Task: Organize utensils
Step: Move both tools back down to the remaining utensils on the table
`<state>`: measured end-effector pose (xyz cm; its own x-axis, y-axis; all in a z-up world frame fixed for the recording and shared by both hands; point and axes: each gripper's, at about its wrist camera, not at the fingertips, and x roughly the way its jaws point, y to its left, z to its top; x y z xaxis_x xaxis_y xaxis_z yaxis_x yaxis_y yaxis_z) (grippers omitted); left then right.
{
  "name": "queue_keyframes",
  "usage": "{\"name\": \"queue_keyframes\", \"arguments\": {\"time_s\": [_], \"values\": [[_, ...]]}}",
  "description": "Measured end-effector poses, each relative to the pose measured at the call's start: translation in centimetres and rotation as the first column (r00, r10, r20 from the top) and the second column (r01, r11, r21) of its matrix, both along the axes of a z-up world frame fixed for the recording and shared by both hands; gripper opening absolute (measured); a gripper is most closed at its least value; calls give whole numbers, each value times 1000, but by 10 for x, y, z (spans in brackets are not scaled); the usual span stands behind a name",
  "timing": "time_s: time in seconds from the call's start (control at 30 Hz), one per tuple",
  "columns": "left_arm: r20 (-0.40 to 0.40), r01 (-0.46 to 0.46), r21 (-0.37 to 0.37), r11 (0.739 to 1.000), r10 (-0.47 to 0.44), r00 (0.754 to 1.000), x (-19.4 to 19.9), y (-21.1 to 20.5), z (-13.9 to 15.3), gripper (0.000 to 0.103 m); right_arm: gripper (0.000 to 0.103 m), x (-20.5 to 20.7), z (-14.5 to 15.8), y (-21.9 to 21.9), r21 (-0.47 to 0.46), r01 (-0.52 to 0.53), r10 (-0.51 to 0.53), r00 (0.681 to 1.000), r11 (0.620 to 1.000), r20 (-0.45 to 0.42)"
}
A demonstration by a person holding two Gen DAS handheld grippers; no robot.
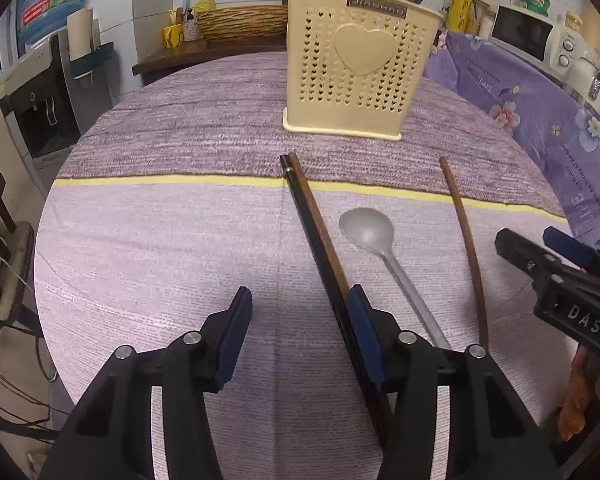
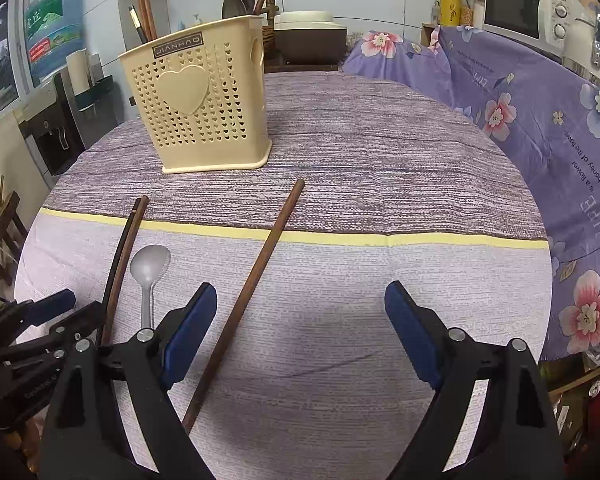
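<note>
A cream perforated utensil holder stands upright at the far side of the round table, with chopsticks and a ladle in it. On the cloth lie a black and a brown chopstick side by side, a grey spoon, and a single brown chopstick. My left gripper is open; the chopstick pair runs along its right finger's inner pad. My right gripper is open and empty, with the single chopstick just inside its left finger.
The table has a purple-grey cloth with a yellow stripe. A purple floral cloth drapes furniture on the right, with a microwave behind. A water dispenser stands at the left; a wicker basket sits behind the table.
</note>
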<state>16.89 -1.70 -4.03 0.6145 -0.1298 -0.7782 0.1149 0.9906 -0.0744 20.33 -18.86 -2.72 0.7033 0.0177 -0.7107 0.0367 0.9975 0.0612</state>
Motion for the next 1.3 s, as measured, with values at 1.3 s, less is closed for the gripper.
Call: {"name": "queue_keyframes", "arguments": {"time_s": [1.3], "values": [[-34, -2, -22, 1000, 1, 999, -8, 13, 8, 50, 88, -10, -13, -5, -27, -64, 57, 979, 998, -193]]}}
